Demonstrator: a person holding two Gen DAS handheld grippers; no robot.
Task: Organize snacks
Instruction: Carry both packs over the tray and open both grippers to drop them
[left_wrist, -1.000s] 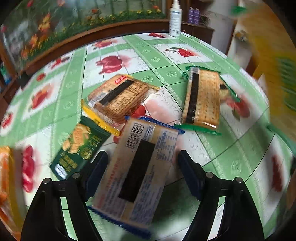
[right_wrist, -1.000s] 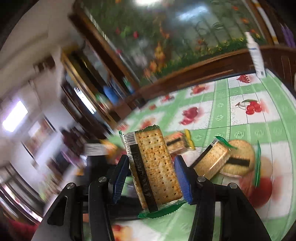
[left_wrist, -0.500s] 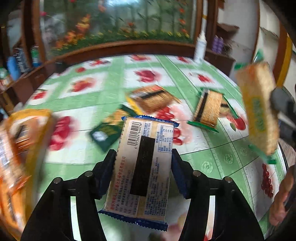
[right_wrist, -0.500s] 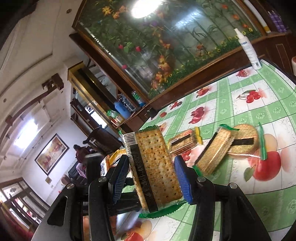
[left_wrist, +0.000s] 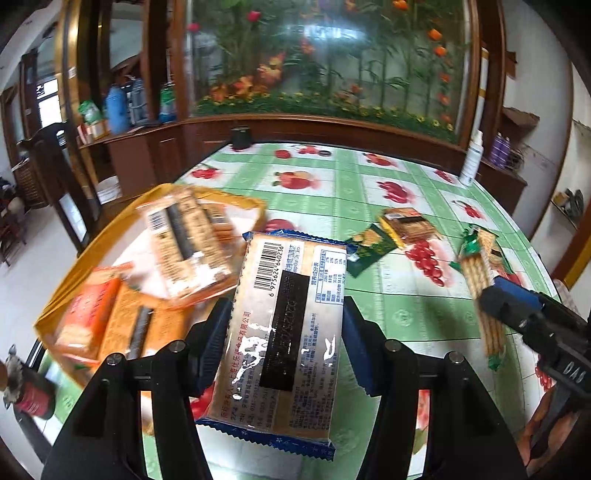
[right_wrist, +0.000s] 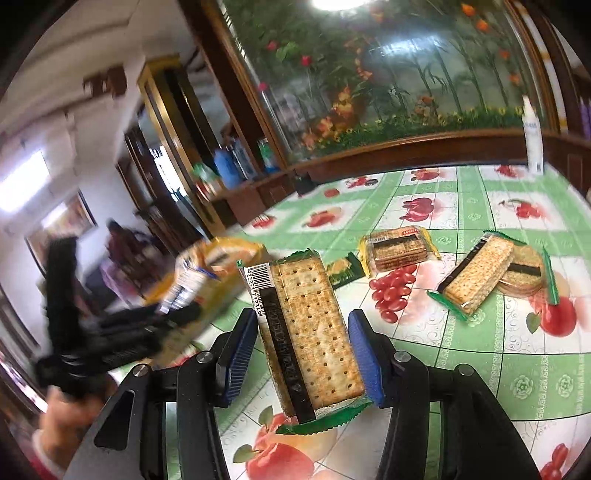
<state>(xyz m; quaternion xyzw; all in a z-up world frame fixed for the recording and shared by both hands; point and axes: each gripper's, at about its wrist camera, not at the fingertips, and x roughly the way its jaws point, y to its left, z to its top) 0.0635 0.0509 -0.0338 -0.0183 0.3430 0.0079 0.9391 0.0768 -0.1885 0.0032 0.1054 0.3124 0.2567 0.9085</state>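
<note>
Left fingers (left_wrist: 216, 350) pinching blue-edged packet (left_wrist: 284, 328), now lifted beside yellow basket (left_wrist: 74, 280), right fingers (right_wrist: 360, 358) pinching cracker pack (right_wrist: 310, 332)

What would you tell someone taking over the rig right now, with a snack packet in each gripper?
Left gripper: shut on the blue-edged biscuit packet, held above the table near the yellow basket.
Right gripper: shut on the green-edged cracker packet, also off the table.
Done: several orange packets already lie in the basket.
Left: drop both held packets in, then collect from the tablecloth the yellow-edged cracker packet, the small dark green packet, the green-edged cracker packet lying on its side and the round cracker packet.
</note>
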